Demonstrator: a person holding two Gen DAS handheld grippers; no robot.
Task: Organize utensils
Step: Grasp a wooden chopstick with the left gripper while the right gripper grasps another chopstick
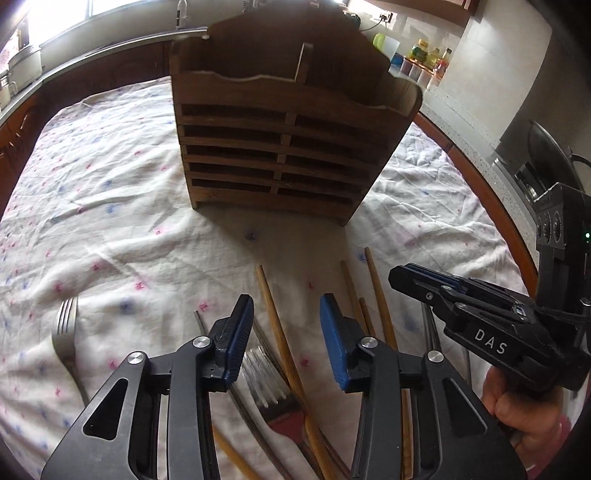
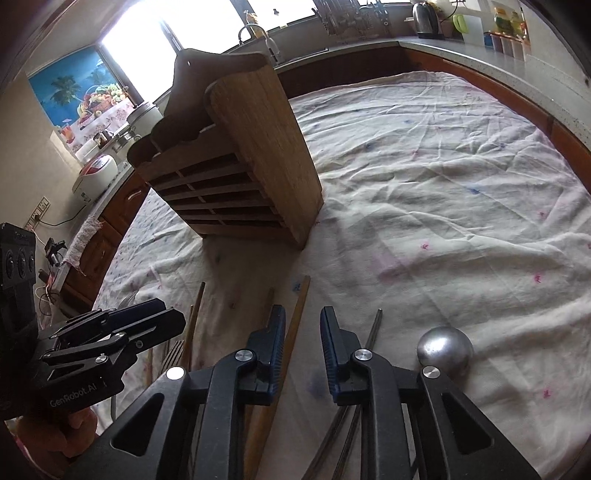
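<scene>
A slatted wooden utensil holder point(image 1: 280, 122) stands on the clothed table; it also shows in the right wrist view point(image 2: 243, 173). Several wooden chopsticks point(image 1: 275, 321) and a red-handled fork point(image 1: 269, 387) lie under my left gripper point(image 1: 286, 317), which is open and empty above them. Another fork point(image 1: 64, 332) lies at the left. My right gripper point(image 2: 303, 328) is open and empty over chopsticks point(image 2: 295, 332), a metal chopstick point(image 2: 375, 328) and a steel ladle bowl point(image 2: 445, 349). Each gripper shows in the other's view: the right one point(image 1: 417, 275) and the left one point(image 2: 173, 314).
A white floral cloth point(image 1: 110, 229) covers the table. Kitchen counters with a rice cooker point(image 2: 94, 173), kettle point(image 2: 426, 18) and jars point(image 1: 424, 55) surround it. A dark wok point(image 1: 543, 147) sits at the right.
</scene>
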